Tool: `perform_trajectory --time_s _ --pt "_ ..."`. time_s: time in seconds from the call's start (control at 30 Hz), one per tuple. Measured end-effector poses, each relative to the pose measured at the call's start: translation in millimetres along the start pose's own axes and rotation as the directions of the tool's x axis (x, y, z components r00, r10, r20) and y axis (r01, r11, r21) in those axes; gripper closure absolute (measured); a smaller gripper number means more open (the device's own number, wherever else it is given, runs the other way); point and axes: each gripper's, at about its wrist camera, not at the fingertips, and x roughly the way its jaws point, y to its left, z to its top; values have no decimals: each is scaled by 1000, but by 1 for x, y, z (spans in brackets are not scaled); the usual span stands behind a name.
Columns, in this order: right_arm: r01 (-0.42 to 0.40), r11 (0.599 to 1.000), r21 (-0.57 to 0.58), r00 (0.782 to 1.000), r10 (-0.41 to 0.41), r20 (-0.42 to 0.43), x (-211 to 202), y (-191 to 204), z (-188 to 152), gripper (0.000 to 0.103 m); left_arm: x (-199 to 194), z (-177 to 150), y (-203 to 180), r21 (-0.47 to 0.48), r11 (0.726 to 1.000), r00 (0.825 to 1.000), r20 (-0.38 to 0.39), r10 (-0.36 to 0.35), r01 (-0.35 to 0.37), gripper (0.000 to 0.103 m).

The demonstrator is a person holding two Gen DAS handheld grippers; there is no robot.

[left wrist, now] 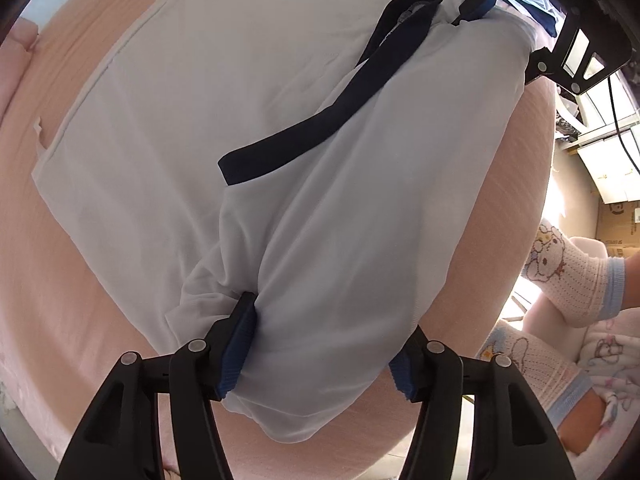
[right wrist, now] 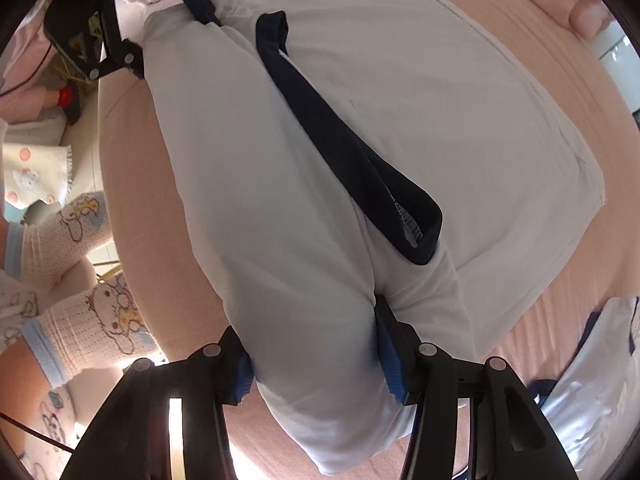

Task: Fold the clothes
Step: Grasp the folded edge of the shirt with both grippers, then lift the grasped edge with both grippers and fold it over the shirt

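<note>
- Left wrist view: my left gripper [left wrist: 324,344] points down at a pink bed surface [left wrist: 60,264]; its blue pads [left wrist: 240,344] are clamped on a bunched fold of the white garment [left wrist: 192,120], which fills the gap between them.
- Same view: the garment lies spread on the bed, its near edge lifted into my grip; a navy collar band [left wrist: 320,120] runs diagonally across it.
- Same view, top right: my right gripper [left wrist: 476,4] pinches the far corner of the same raised edge.
- Same view, right edge: a person's legs in white cartoon-print socks with pale blue cuffs [left wrist: 576,280] stand just beside the bed; a cardboard box [left wrist: 620,220] and white furniture lie beyond. The cloth hides the bed directly under my pads.
- Right wrist view: the right gripper [right wrist: 320,364] also points down, its blue pads [right wrist: 390,364] closed on a thick bunch of the white garment [right wrist: 460,100], which drapes over the bed surface [right wrist: 580,300].
- Same view: the navy collar band [right wrist: 344,140] shows its stitched inner seam; the left gripper [right wrist: 200,4] holds the edge at top left.
- Same view, left: the patterned socks [right wrist: 80,220] and a red object [right wrist: 66,96], too small to identify; at lower right, a second pale garment with dark trim [right wrist: 600,360] lies on the bed, apart from the held one.
</note>
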Motion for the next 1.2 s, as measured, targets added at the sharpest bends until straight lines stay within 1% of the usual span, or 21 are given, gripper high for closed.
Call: perform_trajectory --time_s 0.1,0.17,0.27,0.37,0.43,0.47,0.5,0.57,0.67,0.77,0.8,0.83,0.87,0.9,0.97,1.03,1.07,1.1,1.17,1.2 --pt "-122 986 111 992 123 2 -4 -19 2 51 -4 6 20 -74 991 994 -16 -110 108 46" --pt "-193 963 186 981 193 19 -7 -31 1 52 -5 8 37 -142 972 981 -14 -193 189 46" --pt "-297 905 306 955 284 85 -11 -50 -5 52 -6 11 64 -251 921 952 5 -307 299 46" --pt "-384 824 418 924 341 175 -14 -72 -15 52 -9 13 87 -325 877 931 43 -361 355 46" --pt "-418 773 477 909 351 227 -16 -83 -19 52 -10 14 100 -370 854 927 68 -368 366 45" --pt "-427 755 498 904 349 246 -18 -87 -19 52 -11 15 107 -392 842 925 81 -371 371 44" --pt "-426 751 505 904 342 256 -20 -88 -18 52 -12 16 112 -411 834 927 88 -365 368 44" --pt "-411 760 503 911 319 262 -20 -77 -21 52 -13 18 123 -453 816 930 104 -353 361 44" --pt "-391 766 510 919 292 264 -19 -80 -12 52 -13 18 136 -501 785 928 127 -350 365 44" --pt "-389 752 531 918 273 286 -23 -100 -13 52 -9 16 144 -534 759 925 142 -353 372 43" --pt "-391 744 541 917 267 296 -23 -103 -15 52 -7 15 145 -542 754 926 145 -349 370 41" --pt "-398 732 553 914 266 306 -20 -107 -16 52 -5 14 148 -557 742 924 155 -349 374 40" --pt "-405 717 568 911 264 317 -19 -111 -20 52 -4 12 151 -572 728 922 166 -350 379 39" --pt "-411 701 582 908 260 329 -18 -115 -23 52 -2 10 155 -594 703 916 181 -357 391 39" --pt "-432 672 602 898 261 353 -17 -119 -29 51 0 5 163 -642 645 905 214 -368 414 39" --pt "-452 646 615 888 261 378 -16 -123 -34 50 -2 2 168 -672 609 902 243 -357 422 39" --pt "-451 641 621 887 248 389 -18 -124 -37 47 -5 1 169 -680 602 905 254 -342 418 39" --pt "-446 636 630 889 231 396 -20 -124 -40 45 -9 0 168 -684 606 912 258 -318 405 38" --pt "-417 623 662 900 179 398 -26 -127 -44 35 -19 0 167 -691 615 925 268 -269 379 35" --pt "-403 614 678 904 153 399 -30 -129 -48 34 -25 -2 165 -694 616 928 276 -249 372 34"
